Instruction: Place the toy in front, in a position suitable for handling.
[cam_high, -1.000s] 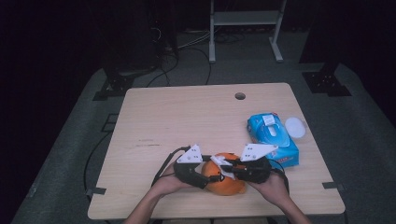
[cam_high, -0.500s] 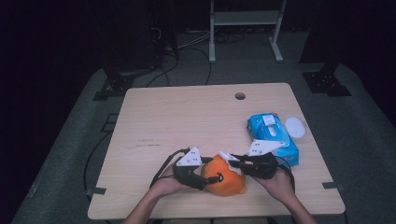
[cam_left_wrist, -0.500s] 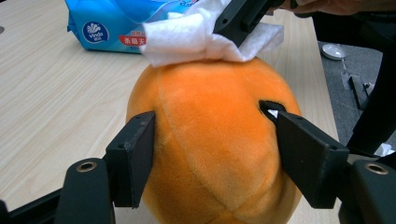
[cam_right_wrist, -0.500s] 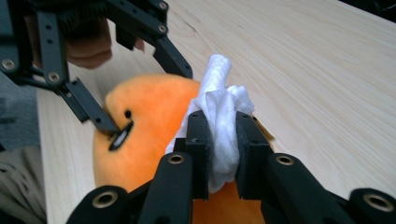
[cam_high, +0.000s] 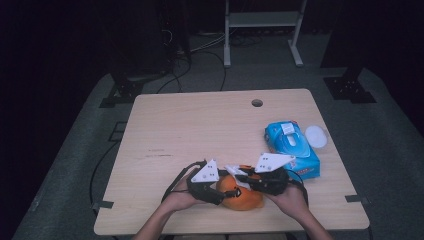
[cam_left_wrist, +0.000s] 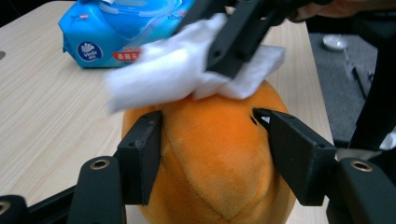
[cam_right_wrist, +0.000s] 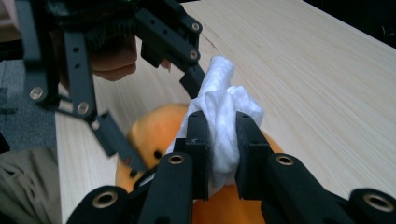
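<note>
An orange plush toy (cam_high: 241, 198) lies near the table's front edge. My left gripper (cam_left_wrist: 205, 121) has it between its jaws, which have just been closing. Both pads (cam_left_wrist: 140, 154) now press on the toy's sides. My right gripper (cam_right_wrist: 222, 119) is shut on a bunched white wipe (cam_right_wrist: 224, 107) and holds it against the top of the toy (cam_right_wrist: 149, 135). In the left gripper view the wipe (cam_left_wrist: 163, 70) drapes over the plush (cam_left_wrist: 215, 168). From above, the left gripper (cam_high: 223, 191) and the right gripper (cam_high: 243, 178) meet over the toy.
A blue pack of wet wipes (cam_high: 291, 146) lies to the right on the wooden table (cam_high: 200, 125), with a small white round lid (cam_high: 316, 136) beside it. A cable hole (cam_high: 257, 103) sits near the far edge. Dark floor, cables and stands surround the table.
The left gripper's jaws have drawn in onto the sides of the orange plush. The right gripper stays on top of it with the wipe; both hands have hardly shifted.
</note>
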